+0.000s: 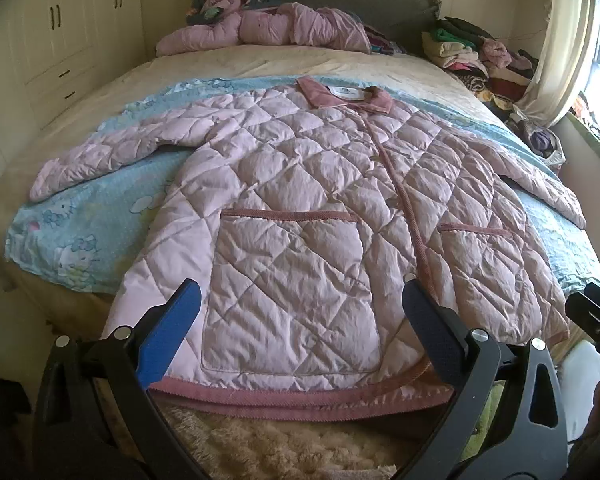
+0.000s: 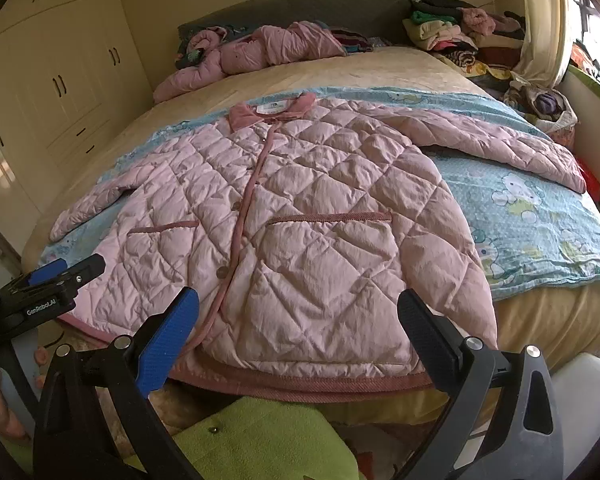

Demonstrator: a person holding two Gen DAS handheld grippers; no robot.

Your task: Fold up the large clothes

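A pink quilted coat (image 1: pixel 300 184) lies flat and face up on the bed, buttoned, both sleeves spread out, collar at the far end and hem over the bed's near edge. It also shows in the right wrist view (image 2: pixel 300 216). My left gripper (image 1: pixel 300 312) is open and empty, hovering over the coat's left pocket near the hem. My right gripper (image 2: pixel 300 316) is open and empty over the right pocket and hem. The left gripper also shows at the left edge of the right wrist view (image 2: pixel 66 272).
The coat rests on a blue cartoon blanket (image 1: pixel 80 220) over a beige bed (image 1: pixel 260 64). A crumpled pink garment (image 1: pixel 268 28) lies by the headboard. A pile of clothes (image 1: pixel 480 56) sits at the far right. Wardrobes (image 1: pixel 60 40) stand on the left.
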